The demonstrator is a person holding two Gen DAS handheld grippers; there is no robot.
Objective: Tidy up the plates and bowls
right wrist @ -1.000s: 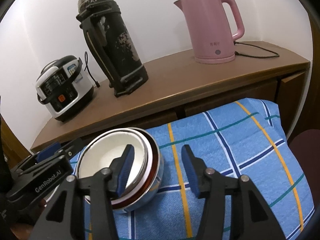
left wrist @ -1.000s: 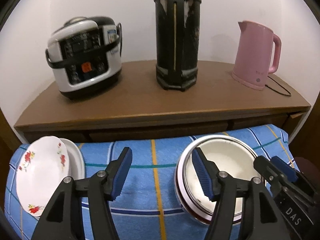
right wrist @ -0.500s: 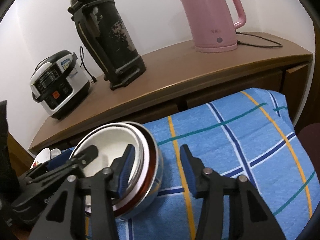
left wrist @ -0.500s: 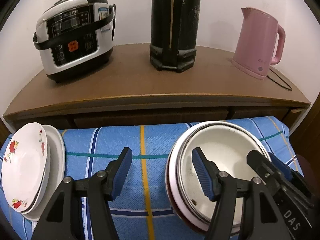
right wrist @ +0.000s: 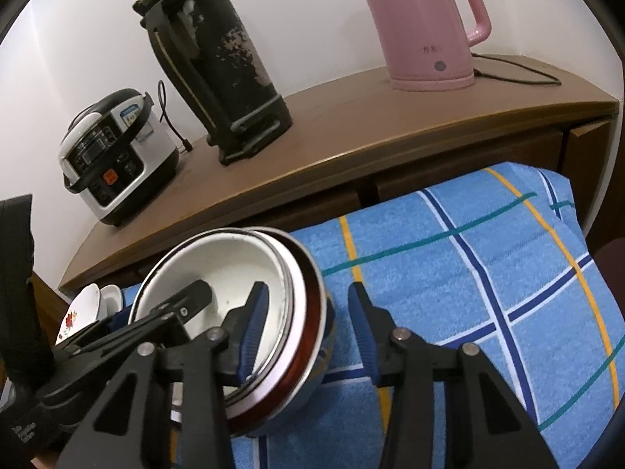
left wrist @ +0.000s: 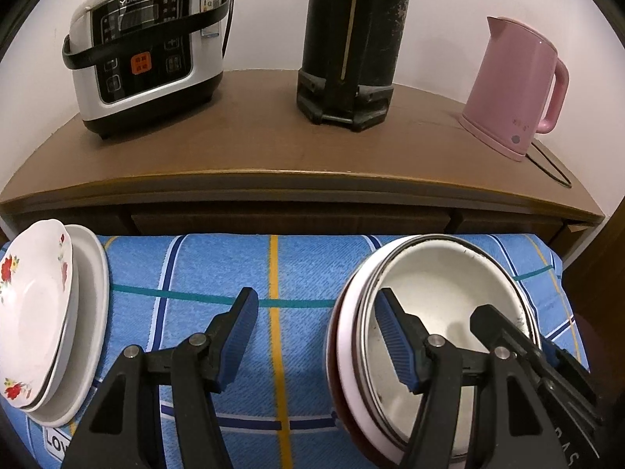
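The right tongs straddle the near wall of the nested bowl stack: one blue pad sits inside the white inner bowl, the other outside the outer shell, and the jaws are closing around the rim without the pads yet visibly pressing on it. The left tongs stand wide open and hold nothing; their right finger reaches over the opposite rim into the bowl, the left finger hangs above the checked blue cloth. The bowl stack rests tilted on that cloth, right of centre in the left wrist view. A stack of plates, the top one flowered, lies well apart at the cloth's left edge. Step in hand, as judged: securing the bowls for relocation. The next move calls for completing the closure on the rim, then lifting evenly so that the nested bowls do not slip apart.
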